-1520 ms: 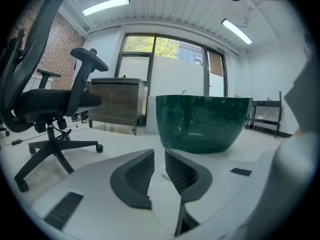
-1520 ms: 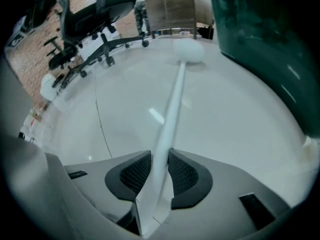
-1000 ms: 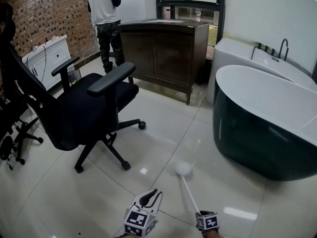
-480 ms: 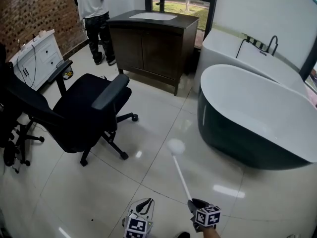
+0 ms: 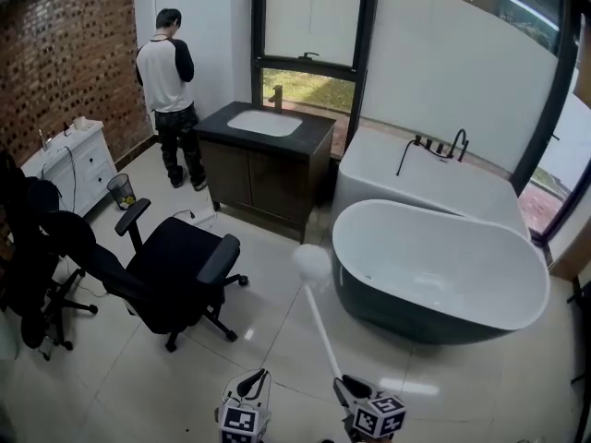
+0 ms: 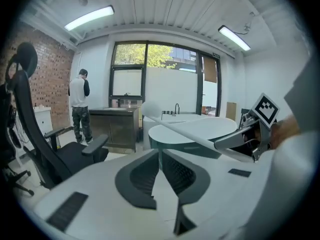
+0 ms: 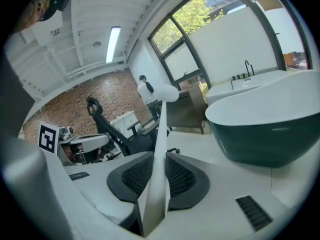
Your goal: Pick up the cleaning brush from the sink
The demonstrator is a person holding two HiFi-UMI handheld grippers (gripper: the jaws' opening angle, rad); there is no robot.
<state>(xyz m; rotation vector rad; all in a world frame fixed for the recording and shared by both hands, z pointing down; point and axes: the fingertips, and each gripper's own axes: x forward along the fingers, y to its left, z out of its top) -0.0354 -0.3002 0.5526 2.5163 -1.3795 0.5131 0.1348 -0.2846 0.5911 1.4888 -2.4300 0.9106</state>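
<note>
The cleaning brush is white, with a round head on a long thin handle. My right gripper, at the bottom of the head view, is shut on the handle's near end, and the brush points up and away over the floor. In the right gripper view the handle runs out between the pads to the head. My left gripper hangs beside it, shut and empty, its tips meeting. The white sink sits far off in a dark vanity under the window.
A person stands left of the vanity, back turned. A black office chair is on the tiled floor to the left. A dark freestanding tub and a white bathtub fill the right. A white cabinet lines the brick wall.
The head view has risen and now takes in the whole room. Both grippers stay at the bottom edge. The brush remains in the right gripper, and its head now points toward the vanity.
</note>
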